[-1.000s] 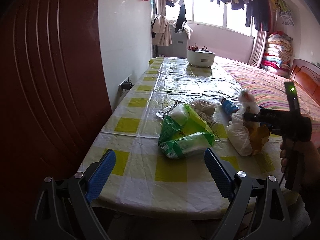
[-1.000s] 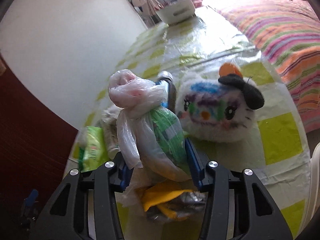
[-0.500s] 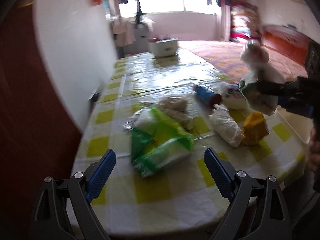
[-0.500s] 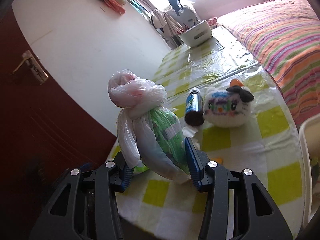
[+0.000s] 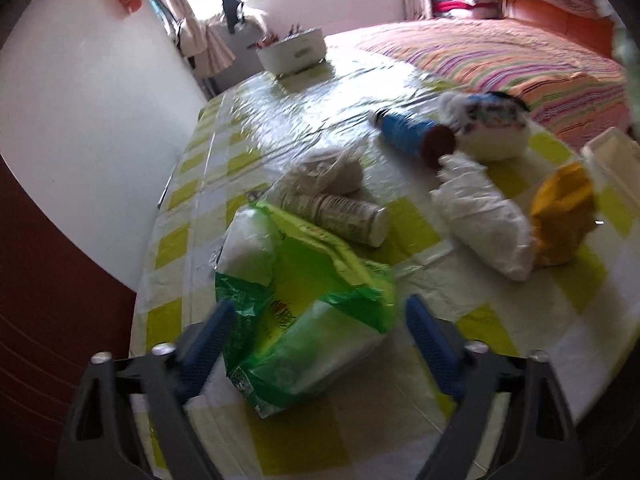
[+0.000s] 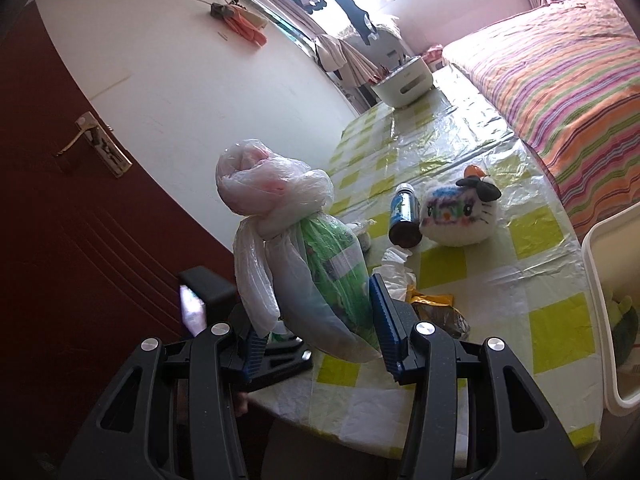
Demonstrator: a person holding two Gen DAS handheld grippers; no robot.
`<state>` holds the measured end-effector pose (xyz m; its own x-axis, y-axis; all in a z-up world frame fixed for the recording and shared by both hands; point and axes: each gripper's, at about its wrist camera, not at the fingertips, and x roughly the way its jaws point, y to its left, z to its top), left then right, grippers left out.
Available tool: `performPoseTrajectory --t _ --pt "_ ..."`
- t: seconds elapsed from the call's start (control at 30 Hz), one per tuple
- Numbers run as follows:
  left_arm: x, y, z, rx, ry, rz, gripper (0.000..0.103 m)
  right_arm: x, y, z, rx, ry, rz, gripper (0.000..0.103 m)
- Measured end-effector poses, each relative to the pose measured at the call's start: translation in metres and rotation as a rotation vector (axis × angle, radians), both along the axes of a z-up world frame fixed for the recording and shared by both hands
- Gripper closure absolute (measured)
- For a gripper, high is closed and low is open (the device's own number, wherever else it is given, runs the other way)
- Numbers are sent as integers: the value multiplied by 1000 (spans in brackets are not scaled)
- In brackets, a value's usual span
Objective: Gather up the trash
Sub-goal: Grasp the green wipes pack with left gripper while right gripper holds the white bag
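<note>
My right gripper (image 6: 316,320) is shut on a knotted clear plastic bag with green packaging inside (image 6: 312,264), held up above the table's near edge. My left gripper (image 5: 316,332) is open, its fingers on either side of a green plastic bag of white packs (image 5: 304,312) lying on the table. Past it lie a printed can (image 5: 340,216), a white tied bag (image 5: 484,220), a yellow wrapper (image 5: 560,216) and a blue bottle (image 5: 412,136). The bottle (image 6: 404,216) and the yellow wrapper (image 6: 432,300) also show in the right wrist view.
A yellow-checked tablecloth (image 5: 500,320) covers the table. A white plush toy (image 6: 460,212) lies beside the bottle. A white bin's rim (image 6: 596,280) stands at the right, off the table. A white pot (image 5: 292,52) sits at the far end. A striped bed (image 6: 560,64) is to the right, a red door (image 6: 60,240) to the left.
My left gripper has moved forward and down so its open fingers flank the green bag. My right gripper has lifted the knotted bag up and back from the table.
</note>
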<state>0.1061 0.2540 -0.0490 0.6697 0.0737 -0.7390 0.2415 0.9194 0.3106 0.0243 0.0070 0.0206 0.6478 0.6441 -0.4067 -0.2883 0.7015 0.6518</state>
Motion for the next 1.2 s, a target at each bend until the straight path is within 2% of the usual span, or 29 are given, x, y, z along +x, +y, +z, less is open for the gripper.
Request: performPoseTrajectory --t 0.03,0.1,0.17,0.3,0.57,0.67,0.93,1.2 --pt "3 2 -3 -13 16 0 51 -1 0 1 2 -3 -4 57" --pt "8 7 -6 -64 49 3 63 -1 -1 1 -1 -10 -5 57" --pt "9 10 -5 -86 47 7 65 -3 -3 2 0 -14 -11 57" --pt "6 17 0 -141 23 32 77 -5 -7 2 1 -23 -26 57" --pt "-10 29 27 -244 -48 71 79 -12 -15 7 -10 -48 -57 57" --pt "-17 25 39 -254 -78 67 79 -15 -20 7 -18 -55 -74 57" --pt "-40 4 72 -310 -138 0 79 -23 -44 3 -23 -50 -142 57" --pt "-57 -28 94 -348 -157 -97 79 -36 -77 -1 -25 -50 -236 57"
